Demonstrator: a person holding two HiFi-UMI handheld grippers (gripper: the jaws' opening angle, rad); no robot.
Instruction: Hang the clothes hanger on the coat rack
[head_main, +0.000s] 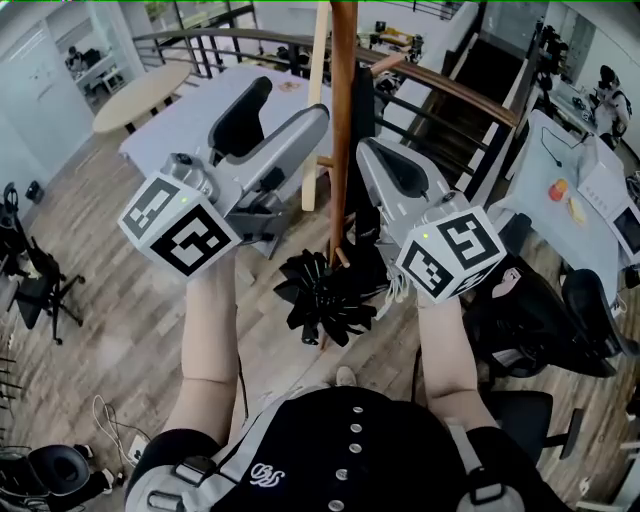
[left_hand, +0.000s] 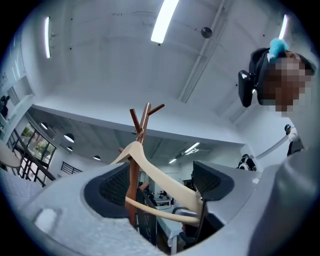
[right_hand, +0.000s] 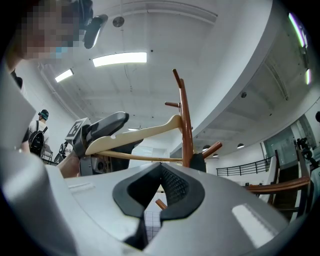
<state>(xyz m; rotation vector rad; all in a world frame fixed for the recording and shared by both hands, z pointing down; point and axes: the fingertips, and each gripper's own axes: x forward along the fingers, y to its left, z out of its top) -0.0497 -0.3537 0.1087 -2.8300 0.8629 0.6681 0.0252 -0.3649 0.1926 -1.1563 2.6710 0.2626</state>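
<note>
Pale wood in front of the left gripper: looking along wide-open jaws at the clothes hanger, hooking over the upper fork of the brown coat rack. Framing the hanger's lower end between those jaws, just beside the right-hand pad, with neither pad pressing on it. Pinching the right gripper shut on nothing, pointing up beneath the hanger's crossbar, near the pole.

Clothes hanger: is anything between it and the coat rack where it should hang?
Nothing visible. The clothes hanger already sits against the coat rack pole; the left gripper has its open jaws on either side of one arm.
</note>
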